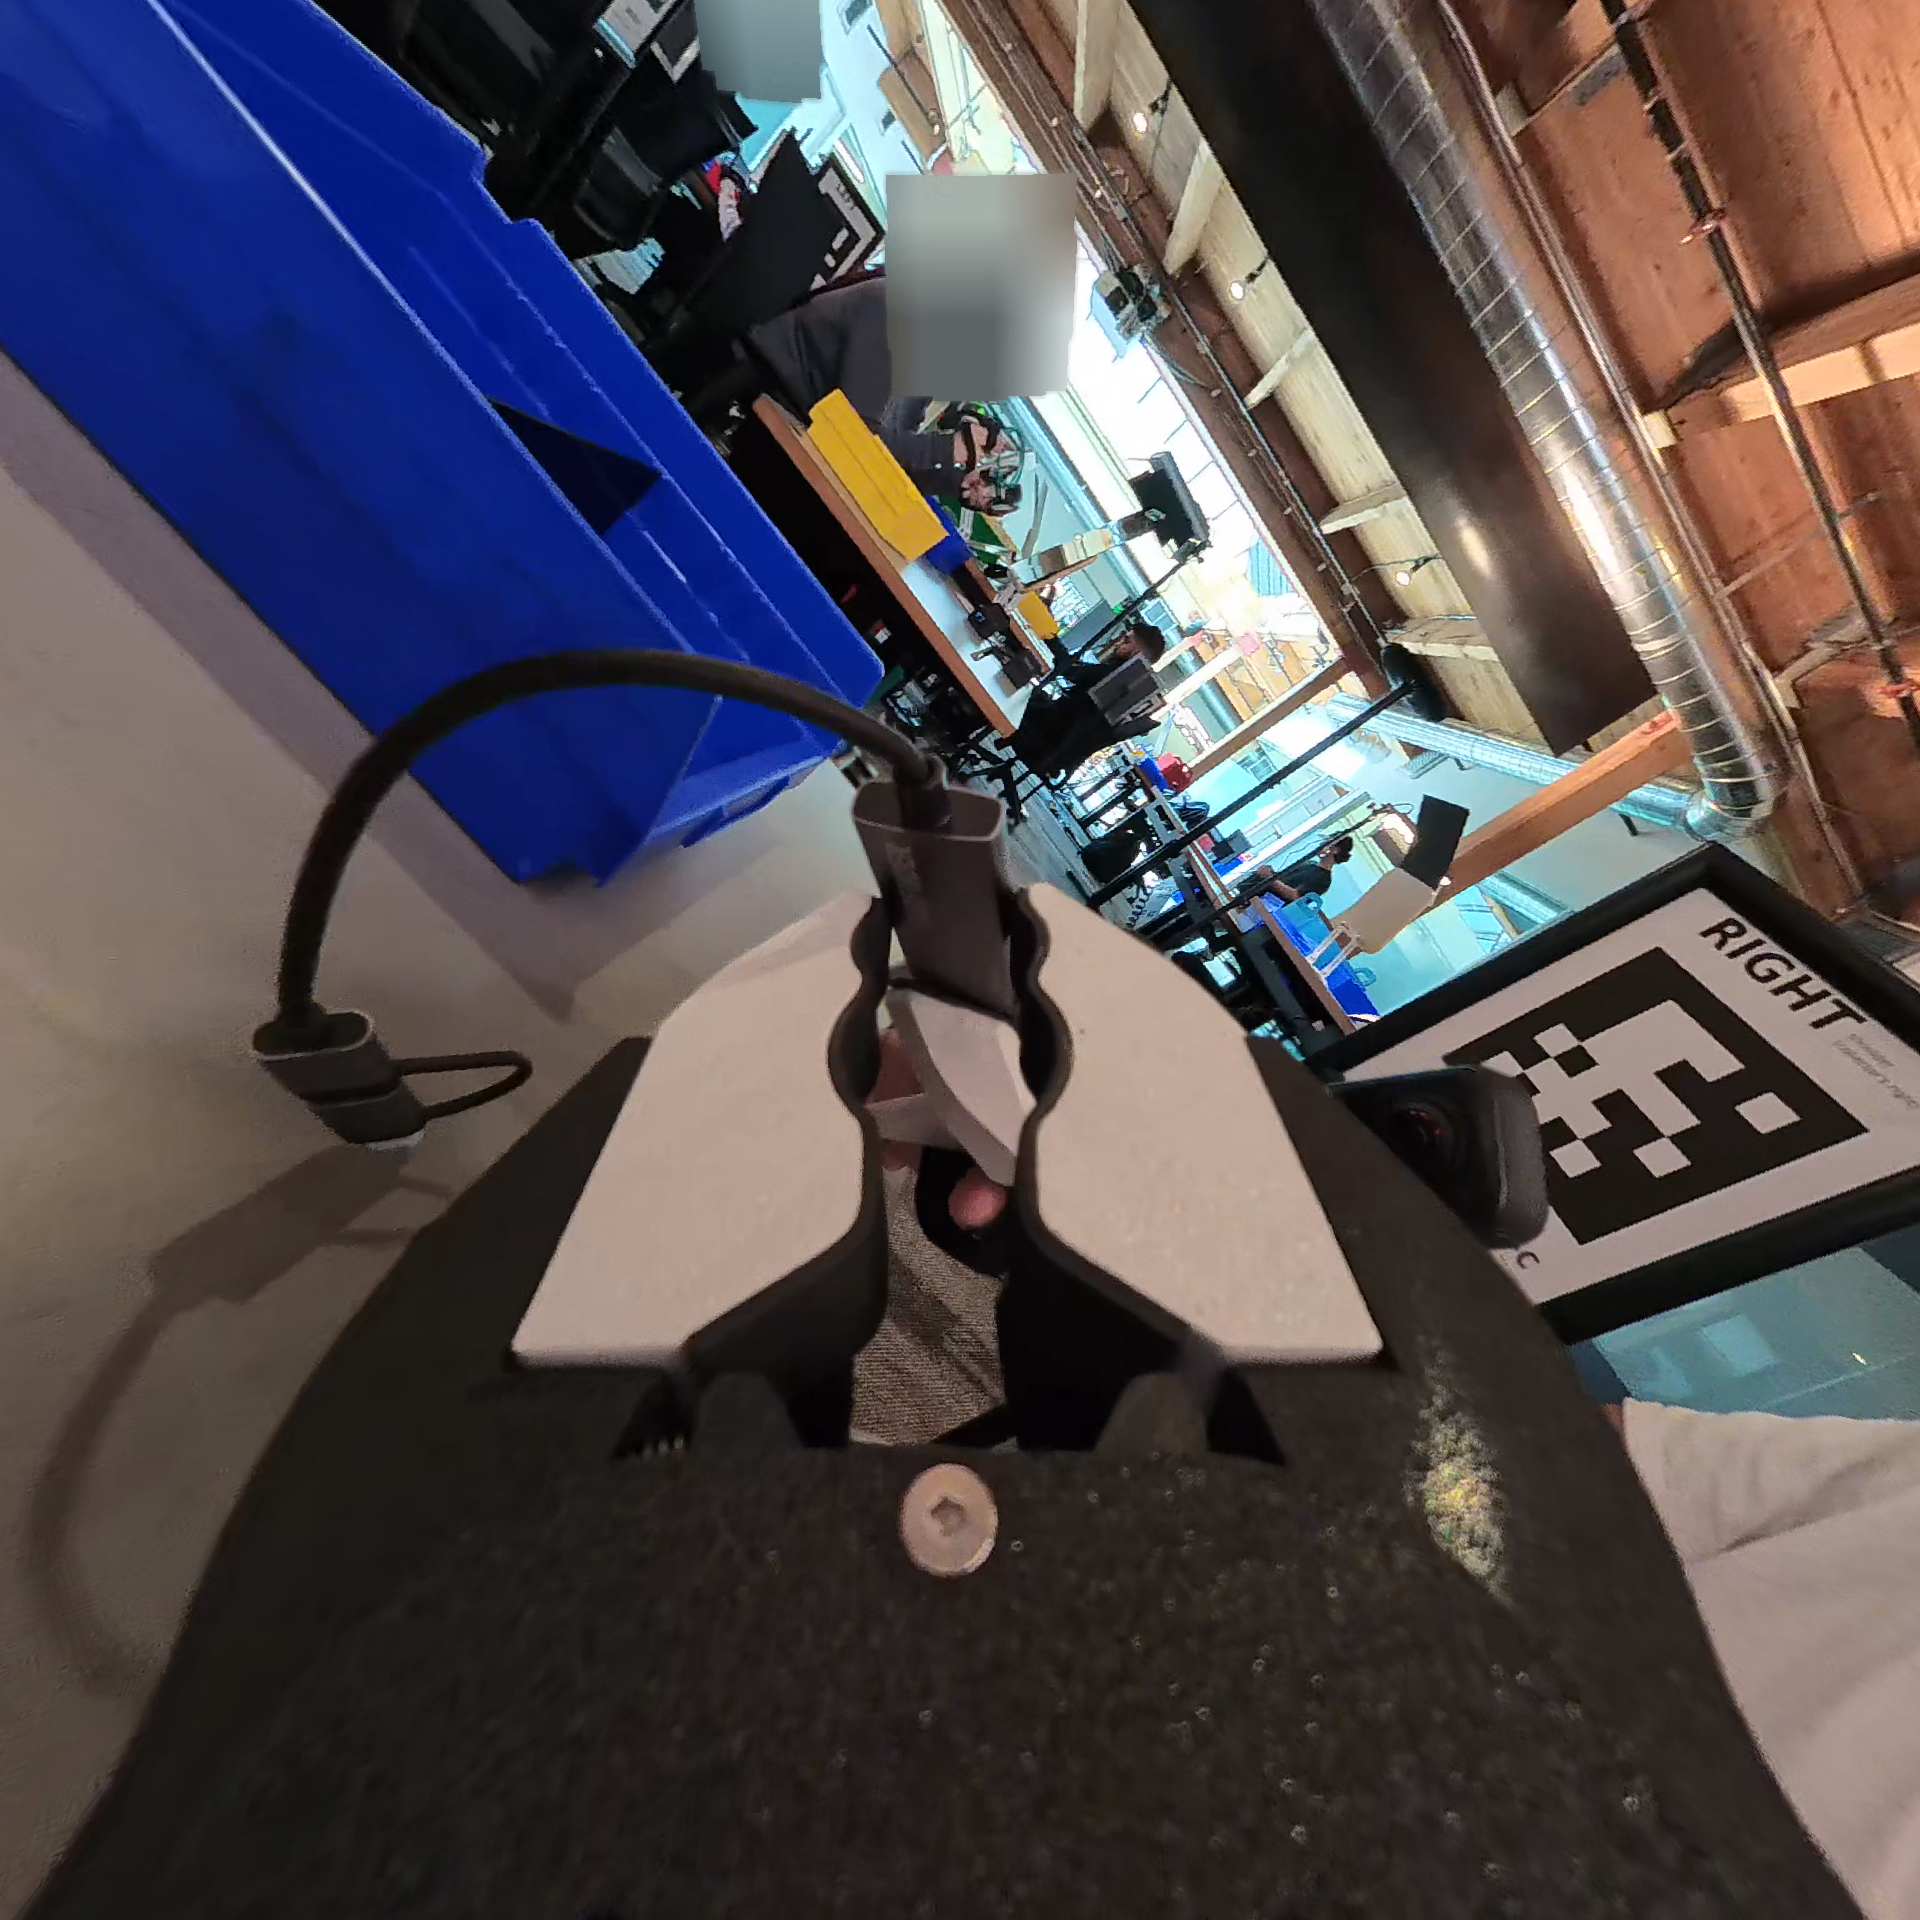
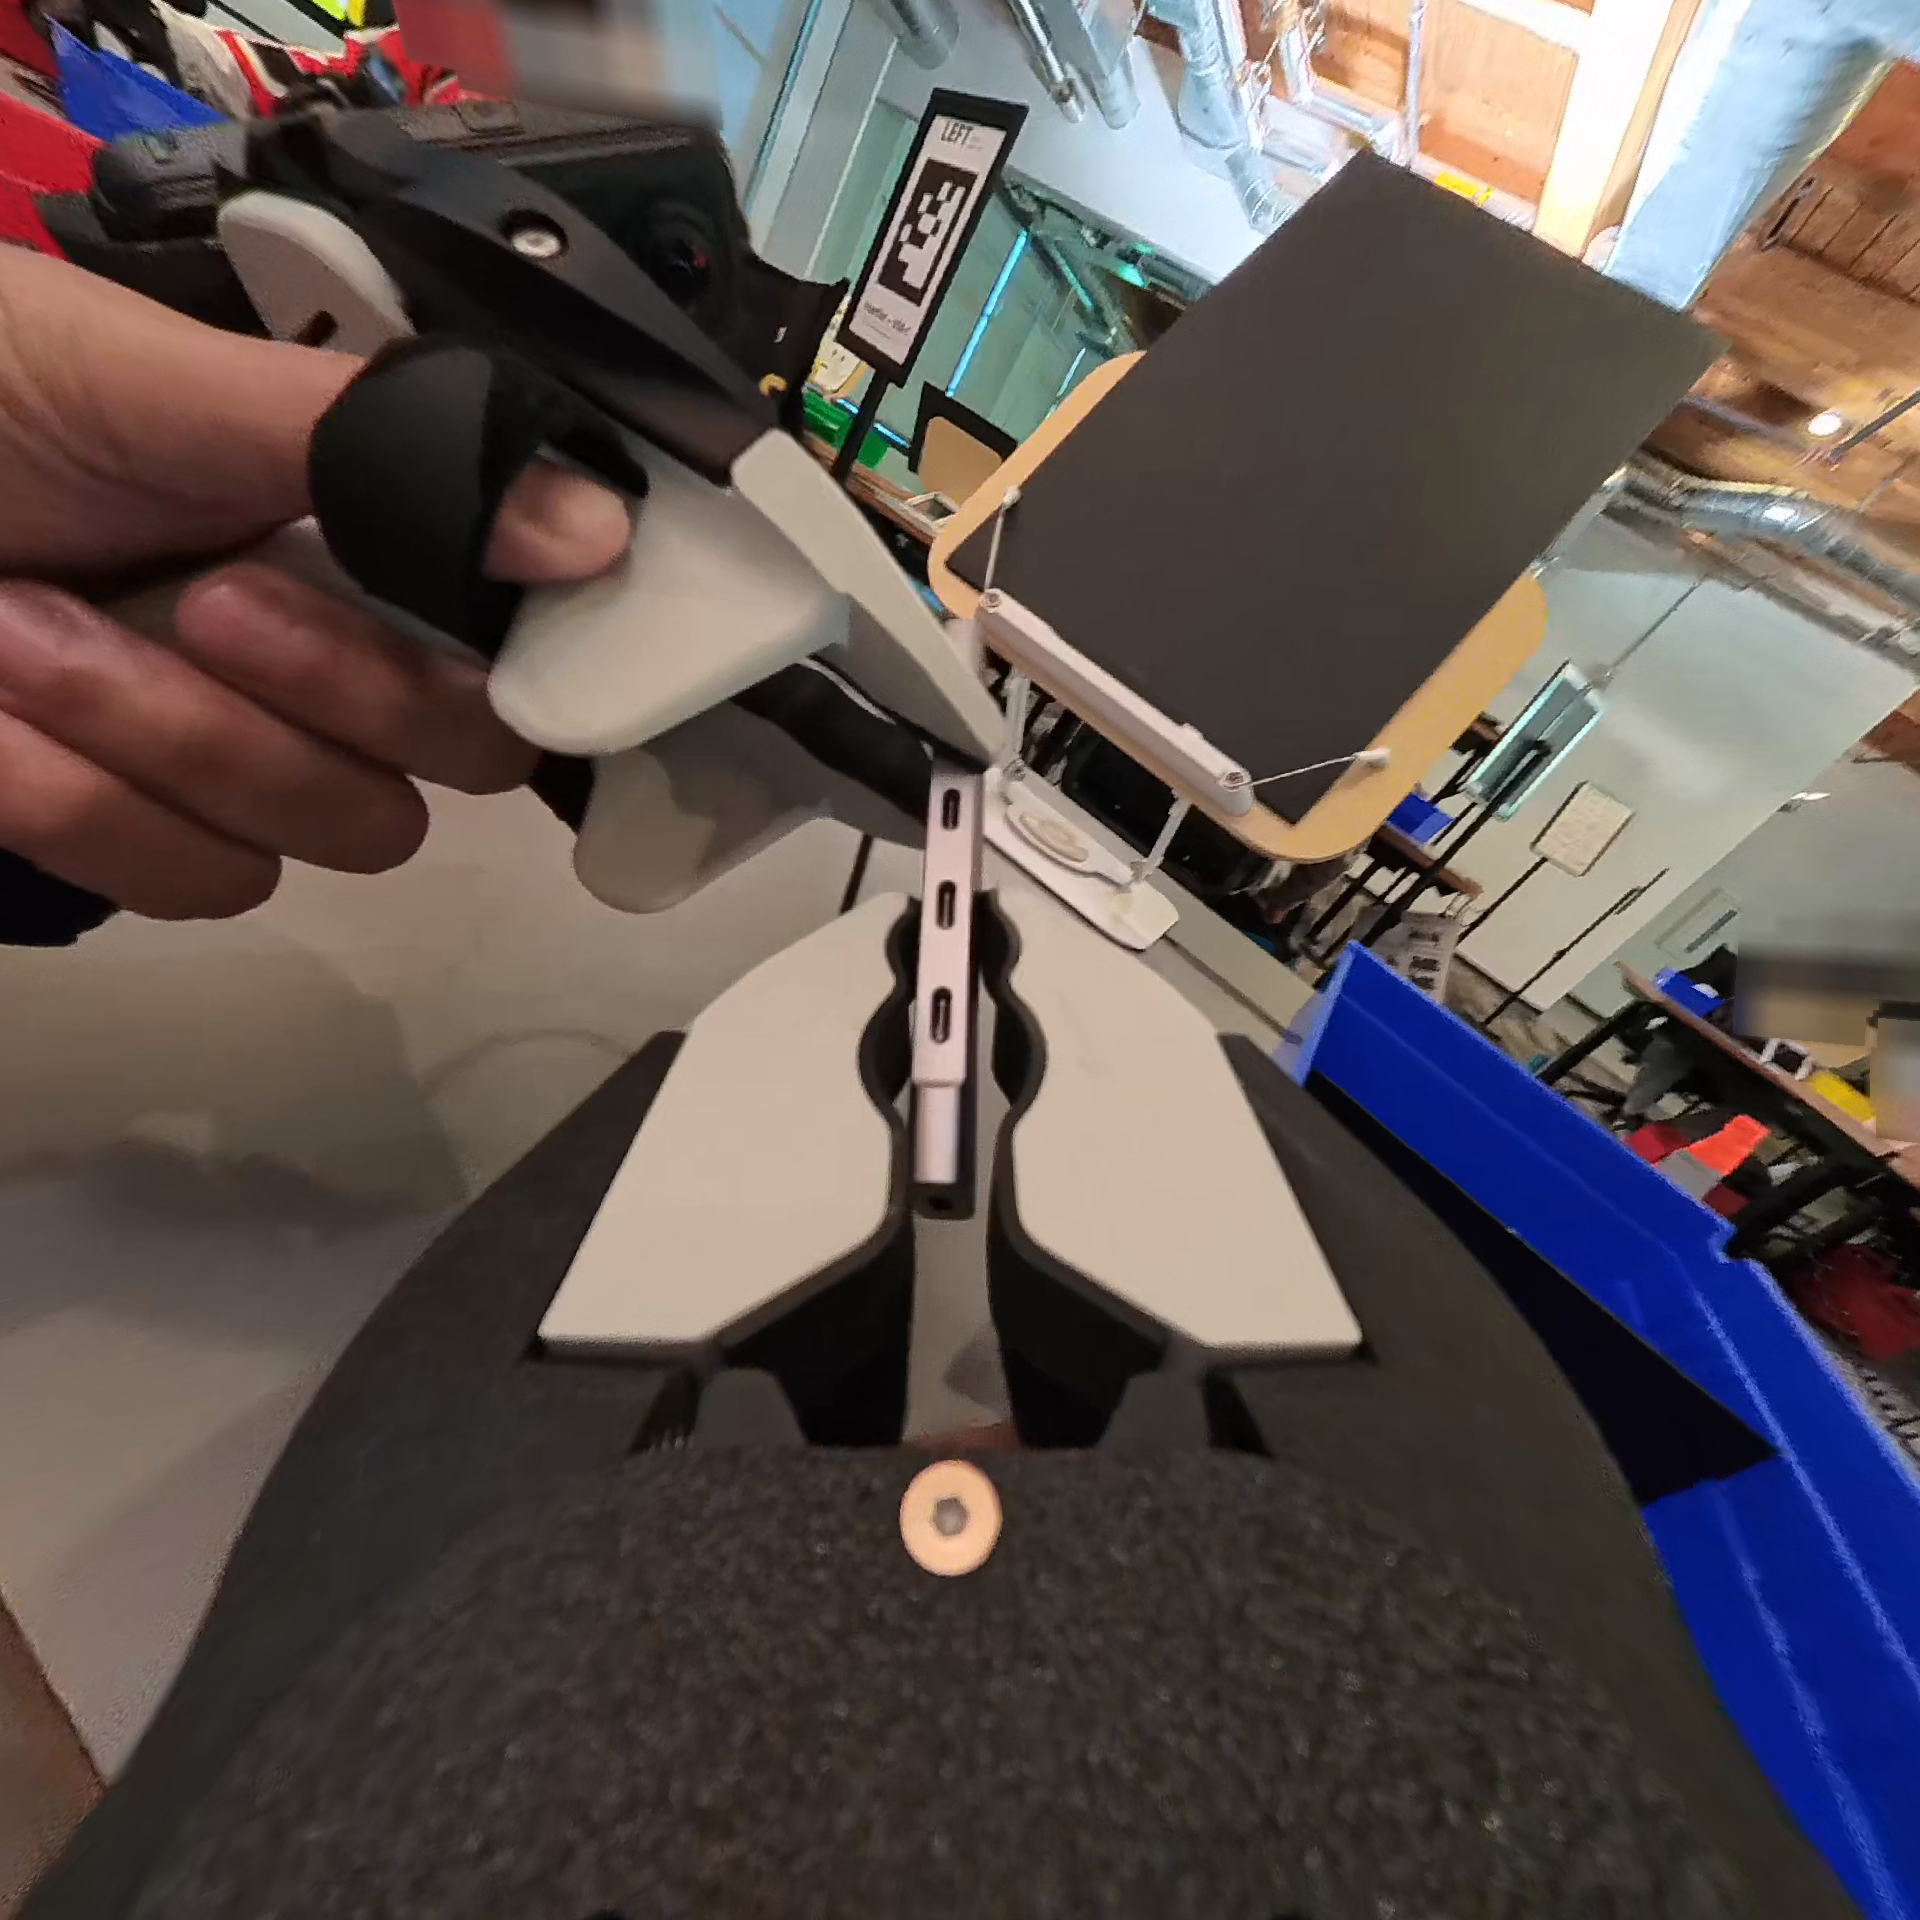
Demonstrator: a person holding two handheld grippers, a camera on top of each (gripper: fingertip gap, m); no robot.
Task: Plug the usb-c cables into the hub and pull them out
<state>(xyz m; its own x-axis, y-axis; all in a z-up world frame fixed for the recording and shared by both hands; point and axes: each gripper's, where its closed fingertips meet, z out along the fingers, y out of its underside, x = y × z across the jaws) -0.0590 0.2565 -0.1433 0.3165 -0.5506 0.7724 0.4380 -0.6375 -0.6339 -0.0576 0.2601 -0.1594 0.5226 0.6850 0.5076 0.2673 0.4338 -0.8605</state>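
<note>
A slim grey USB-C hub (image 1: 940, 904) is held between both grippers above the pale table. My left gripper (image 1: 945, 904) is shut on the hub's end near its attached black cable (image 1: 416, 748). The cable arcs left and down to a grey plug (image 1: 332, 1070) lying on the table. In the right wrist view my right gripper (image 2: 945, 914) is shut on the hub (image 2: 951, 997). Three empty ports along the hub's edge face the camera. The left gripper (image 2: 971, 753), held by a hand (image 2: 156, 582), pinches the hub's far end. No cable sits in any visible port.
A stack of blue bins (image 1: 364, 416) stands on the table left of the left gripper and shows at the right in the right wrist view (image 2: 1558, 1299). A black board on a white stand (image 2: 1299, 499) is just beyond the hub. The right gripper's marker panel (image 1: 1662, 1091) stands close by. My two grippers' fingertips are within a few centimetres of each other.
</note>
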